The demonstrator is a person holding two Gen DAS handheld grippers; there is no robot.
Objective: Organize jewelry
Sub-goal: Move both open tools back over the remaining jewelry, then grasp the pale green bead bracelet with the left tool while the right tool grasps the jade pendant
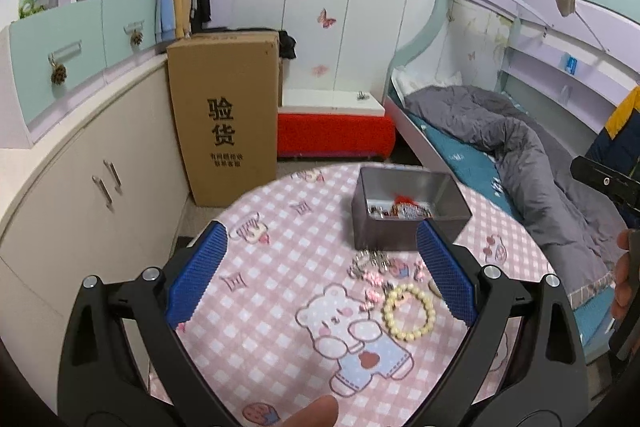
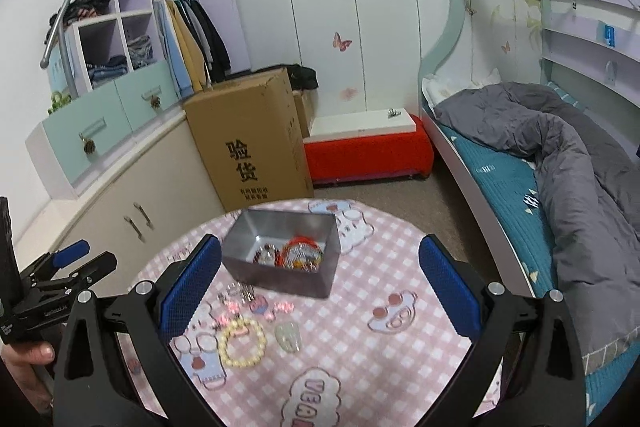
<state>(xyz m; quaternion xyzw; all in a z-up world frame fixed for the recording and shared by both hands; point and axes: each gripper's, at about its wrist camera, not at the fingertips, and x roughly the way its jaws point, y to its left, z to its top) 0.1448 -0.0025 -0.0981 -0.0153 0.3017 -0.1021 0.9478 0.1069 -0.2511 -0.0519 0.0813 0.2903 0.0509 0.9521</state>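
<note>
A grey metal tin (image 1: 404, 229) (image 2: 280, 277) stands on the round table with pink checked cloth (image 1: 280, 259) (image 2: 360, 327); it holds red and silver jewelry (image 2: 298, 255). In front of it lie a cream bead bracelet (image 1: 409, 311) (image 2: 243, 343), silver pieces (image 1: 370, 261) (image 2: 240, 293), small pink pieces (image 1: 374, 285) (image 2: 280, 307) and a pale green hair clip (image 2: 289, 335). My left gripper (image 1: 320, 269) is open and empty above the table, left of the jewelry. My right gripper (image 2: 320, 285) is open and empty, above the tin and loose pieces.
A tall cardboard box (image 1: 224, 119) (image 2: 252, 139) stands beyond the table beside cream cabinets (image 1: 100, 187). A red bench with a white top (image 1: 334, 131) (image 2: 368, 147) is at the back. A bunk bed with a grey duvet (image 1: 520, 155) (image 2: 568, 155) is to the right.
</note>
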